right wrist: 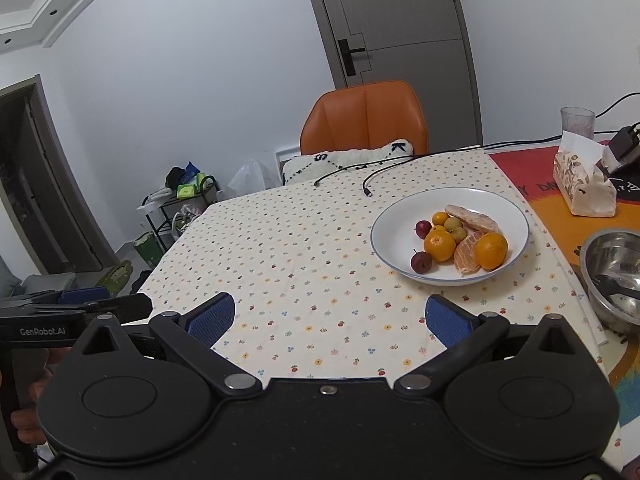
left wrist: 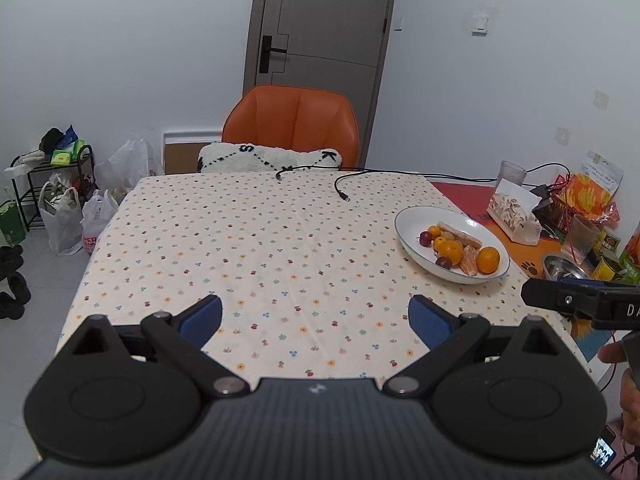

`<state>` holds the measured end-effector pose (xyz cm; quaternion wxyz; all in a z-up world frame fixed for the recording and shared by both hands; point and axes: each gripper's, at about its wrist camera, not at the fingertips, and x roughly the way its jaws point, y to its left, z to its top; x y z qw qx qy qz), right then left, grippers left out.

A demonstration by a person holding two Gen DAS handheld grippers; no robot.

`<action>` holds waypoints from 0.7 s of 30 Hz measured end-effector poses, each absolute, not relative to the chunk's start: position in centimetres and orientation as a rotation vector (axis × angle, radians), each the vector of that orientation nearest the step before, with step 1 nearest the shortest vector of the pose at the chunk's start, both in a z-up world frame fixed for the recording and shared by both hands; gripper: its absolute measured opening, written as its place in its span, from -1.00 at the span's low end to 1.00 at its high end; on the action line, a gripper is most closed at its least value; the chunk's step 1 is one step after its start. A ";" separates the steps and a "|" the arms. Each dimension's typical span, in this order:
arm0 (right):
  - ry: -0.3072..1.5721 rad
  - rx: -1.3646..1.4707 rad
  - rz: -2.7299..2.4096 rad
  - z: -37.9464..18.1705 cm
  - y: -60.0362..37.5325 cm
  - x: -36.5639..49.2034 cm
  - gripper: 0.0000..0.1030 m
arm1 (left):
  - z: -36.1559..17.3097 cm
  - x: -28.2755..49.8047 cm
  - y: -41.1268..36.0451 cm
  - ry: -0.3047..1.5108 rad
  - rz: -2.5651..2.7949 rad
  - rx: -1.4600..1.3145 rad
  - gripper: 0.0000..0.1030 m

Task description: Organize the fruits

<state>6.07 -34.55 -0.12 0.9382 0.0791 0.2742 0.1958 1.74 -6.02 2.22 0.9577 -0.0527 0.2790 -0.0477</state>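
A white plate sits on the flowered tablecloth at the right; it also shows in the left wrist view. It holds oranges, a peeled orange, small red fruits, green fruits and a flat biscuit. My left gripper is open and empty above the near tablecloth, left of the plate. My right gripper is open and empty, in front of the plate. Each gripper shows at the edge of the other's view.
An orange chair with a white cushion stands at the far side. Black cables lie on the cloth. A tissue box, a glass, a steel bowl and snack packs crowd the right.
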 end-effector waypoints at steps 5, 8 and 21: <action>0.564 0.162 0.400 -0.2 -34.6 6.2 1.00 | 2.1 1.7 -5.9 0.575 -0.093 -0.112 0.91; 0.562 0.160 0.399 -0.2 -34.6 6.1 1.00 | 2.1 1.7 -5.8 0.572 -0.091 -0.114 0.91; 0.562 0.142 0.392 -0.1 -34.3 5.9 1.00 | 2.2 1.5 -5.7 0.573 -0.091 -0.115 0.91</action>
